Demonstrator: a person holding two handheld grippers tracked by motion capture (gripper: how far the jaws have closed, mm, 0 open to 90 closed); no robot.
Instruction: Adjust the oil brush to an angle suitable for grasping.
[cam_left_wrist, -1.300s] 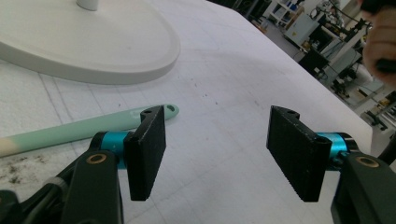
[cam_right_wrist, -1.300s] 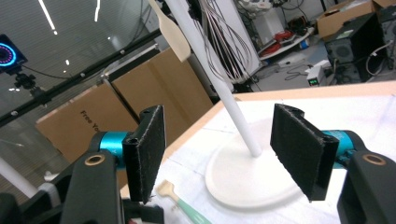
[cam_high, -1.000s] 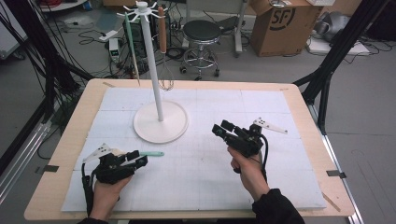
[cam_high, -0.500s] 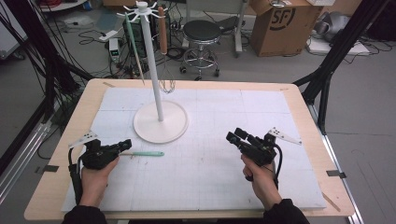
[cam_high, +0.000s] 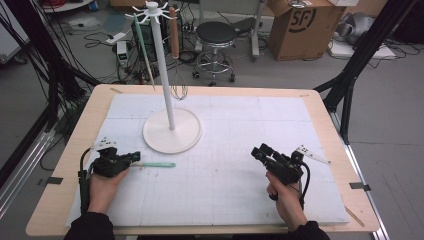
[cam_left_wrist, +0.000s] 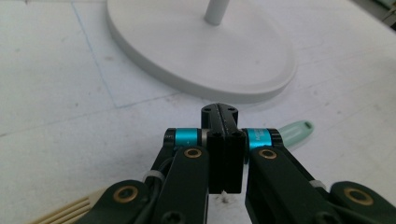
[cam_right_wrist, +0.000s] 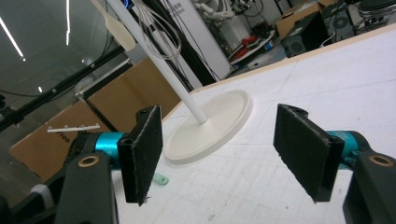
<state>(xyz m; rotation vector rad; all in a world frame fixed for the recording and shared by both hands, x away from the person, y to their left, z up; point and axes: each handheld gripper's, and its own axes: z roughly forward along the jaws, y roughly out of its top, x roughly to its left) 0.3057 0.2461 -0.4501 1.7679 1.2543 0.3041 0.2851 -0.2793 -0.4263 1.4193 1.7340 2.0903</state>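
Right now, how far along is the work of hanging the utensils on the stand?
Done: a whisk and two other utensils hang from the stand. In hand: the left gripper, jaws shut, lies at the mint-green handle on the mat; a grip is unclear. Left: lifting and hanging it. The right gripper is open and holds nothing.

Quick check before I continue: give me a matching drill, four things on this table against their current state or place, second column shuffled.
Things:
1. left gripper
2. right gripper
3. mint-green utensil handle
4. white stand base

States or places:
A. jaws spread wide apart, nothing between them
B. round disc with a pole rising from its middle
C. jaws pressed together
D. lying flat on the white mat, in front of the stand

Pairs: 1-C, 2-A, 3-D, 4-B
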